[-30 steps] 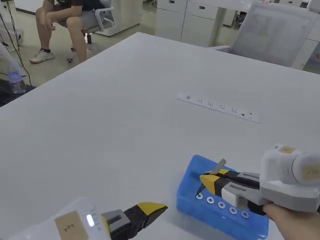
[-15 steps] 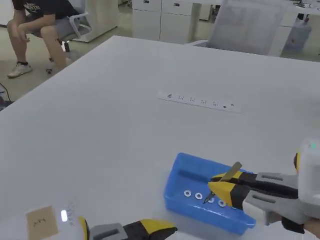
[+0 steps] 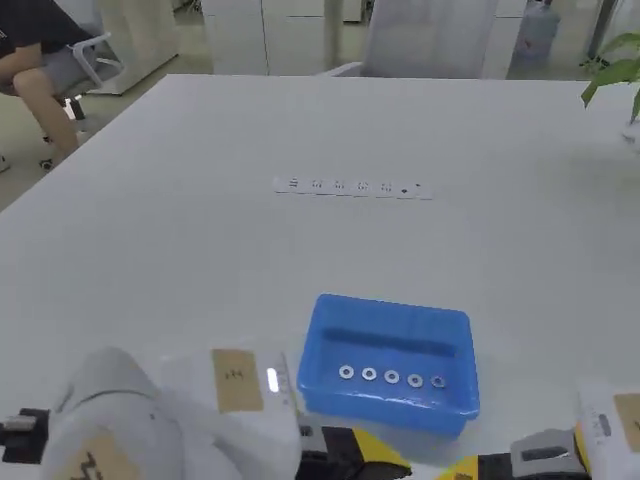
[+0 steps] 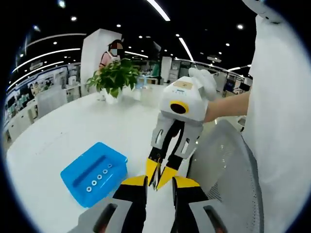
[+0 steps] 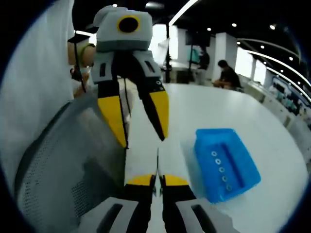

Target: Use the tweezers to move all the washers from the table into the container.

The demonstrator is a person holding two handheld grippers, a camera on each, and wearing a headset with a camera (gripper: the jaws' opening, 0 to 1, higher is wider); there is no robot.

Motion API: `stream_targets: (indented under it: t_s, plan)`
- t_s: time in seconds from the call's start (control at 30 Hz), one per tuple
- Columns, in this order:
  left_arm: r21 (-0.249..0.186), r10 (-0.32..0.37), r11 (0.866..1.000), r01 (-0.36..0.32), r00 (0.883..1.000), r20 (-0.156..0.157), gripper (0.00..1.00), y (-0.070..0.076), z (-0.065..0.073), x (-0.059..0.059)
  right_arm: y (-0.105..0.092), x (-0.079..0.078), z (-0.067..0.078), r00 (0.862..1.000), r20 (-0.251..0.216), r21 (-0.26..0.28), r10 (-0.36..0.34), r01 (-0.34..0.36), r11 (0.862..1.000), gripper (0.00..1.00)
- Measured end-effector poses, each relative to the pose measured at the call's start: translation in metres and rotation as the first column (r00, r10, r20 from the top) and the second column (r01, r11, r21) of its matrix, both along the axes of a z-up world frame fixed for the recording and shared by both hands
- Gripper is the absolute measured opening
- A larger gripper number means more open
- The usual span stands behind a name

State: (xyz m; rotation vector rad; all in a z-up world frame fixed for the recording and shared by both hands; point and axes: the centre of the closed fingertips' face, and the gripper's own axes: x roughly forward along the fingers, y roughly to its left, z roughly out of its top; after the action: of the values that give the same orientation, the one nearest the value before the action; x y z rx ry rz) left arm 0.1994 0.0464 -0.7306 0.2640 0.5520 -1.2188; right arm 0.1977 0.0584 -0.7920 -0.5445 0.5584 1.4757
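The tweezers (image 5: 157, 162) show only as a thin sliver between the right gripper's (image 5: 156, 180) jaws, which are pressed almost together on them. Their tips are too fine to make out. The left gripper (image 5: 142, 138) faces it just ahead, jaws spread and holding nothing. In the head view, the bottom edge cuts off both grippers. The blue container (image 5: 238, 160) sits on the white table (image 5: 194, 107), ahead and right of the right jaws, ahead and left of the left jaws, apart from both. 5 washers (image 5: 221, 170) lie inside in 1 straight row on its floor: small silvery rings, evenly spaced.
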Motion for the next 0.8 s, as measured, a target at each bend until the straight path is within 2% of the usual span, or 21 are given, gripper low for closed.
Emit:
stream_targets:
  t_s: [0.03, 0.07, 0.13, 0.17, 0.2, 0.3, 0.37, 0.47, 0.57, 0.6, 0.63, 0.67, 0.7, 0.73, 0.77, 0.8]
  plan:
    - [-0.004, -0.019, 1.0, 0.019, 1.0, -0.017, 0.16, -0.004, 0.0, -0.003, -0.001, -0.003, -0.001, 1.0, 0.001, -0.007, 0.009, -0.009, 1.0, 0.03]
    - [-0.003, -0.055, 0.998, 0.055, 0.998, -0.014, 0.13, -0.01, 0.001, -0.006, -0.001, -0.008, -0.002, 1.0, 0.002, -0.014, 0.02, -0.02, 1.0, 0.03]
    - [0.003, -0.078, 0.997, 0.078, 0.997, -0.007, 0.07, -0.015, 0.002, -0.007, -0.001, -0.012, -0.004, 0.999, 0.01, -0.025, 0.036, -0.036, 0.999, 0.03]
    - [0.011, -0.115, 0.993, 0.115, 0.993, -0.019, 0.04, -0.018, 0.001, -0.011, -0.001, -0.013, -0.004, 0.999, 0.012, -0.027, 0.038, -0.038, 0.999, 0.03]
    - [0.021, -0.124, 0.992, 0.125, 0.992, -0.021, 0.02, -0.019, -0.001, -0.011, -0.002, -0.014, -0.004, 0.999, 0.012, -0.029, 0.04, -0.04, 0.999, 0.03]
    - [0.059, -0.18, 0.982, 0.18, 0.984, -0.015, 0.0, -0.024, -0.004, -0.014, -0.003, -0.012, -0.006, 0.999, 0.02, -0.036, 0.036, -0.035, 0.999, 0.03]
    - [0.083, -0.19, 0.978, 0.191, 0.982, -0.011, 0.0, -0.023, -0.006, -0.012, -0.004, -0.011, -0.008, 0.999, 0.024, -0.042, 0.035, -0.034, 0.999, 0.03]
    - [0.135, -0.216, 0.967, 0.214, 0.976, -0.001, 0.0, -0.018, -0.012, -0.008, -0.005, -0.008, -0.012, 0.999, 0.02, -0.051, 0.025, -0.024, 0.998, 0.03]
    - [0.164, -0.22, 0.962, 0.217, 0.975, 0.003, 0.0, -0.011, -0.019, -0.004, -0.006, -0.003, -0.018, 1.0, 0.024, -0.062, 0.015, -0.013, 0.998, 0.03]
    - [0.194, -0.219, 0.958, 0.211, 0.976, 0.016, 0.0, -0.006, -0.023, -0.001, -0.006, -0.001, -0.02, 0.999, 0.033, -0.069, 0.016, -0.014, 0.997, 0.03]
    - [0.231, -0.233, 0.949, 0.216, 0.971, 0.048, 0.0, -0.002, -0.027, 0.002, -0.005, 0.001, -0.024, 0.999, 0.048, -0.084, 0.02, -0.016, 0.996, 0.03]
    - [0.252, -0.247, 0.941, 0.227, 0.968, 0.049, 0.0, 0.001, -0.031, 0.0, -0.006, 0.003, -0.027, 0.998, 0.061, -0.102, 0.025, -0.018, 0.995, 0.03]
    - [0.256, -0.247, 0.939, 0.228, 0.968, 0.046, 0.0, 0.003, -0.035, -0.001, -0.005, 0.004, -0.03, 0.996, 0.078, -0.12, 0.042, -0.032, 0.992, 0.03]
    - [0.259, -0.247, 0.939, 0.226, 0.968, 0.05, 0.0, 0.004, -0.036, -0.001, -0.003, 0.004, -0.031, 0.995, 0.083, -0.123, 0.048, -0.037, 0.992, 0.03]
    - [0.28, -0.242, 0.935, 0.216, 0.968, 0.061, 0.0, 0.009, -0.038, 0.001, 0.0, 0.003, -0.031, 0.996, 0.08, -0.114, 0.05, -0.041, 0.993, 0.03]
    - [0.279, -0.238, 0.936, 0.214, 0.97, 0.057, 0.0, 0.012, -0.04, 0.002, 0.001, 0.004, -0.031, 0.995, 0.082, -0.115, 0.051, -0.041, 0.993, 0.03]
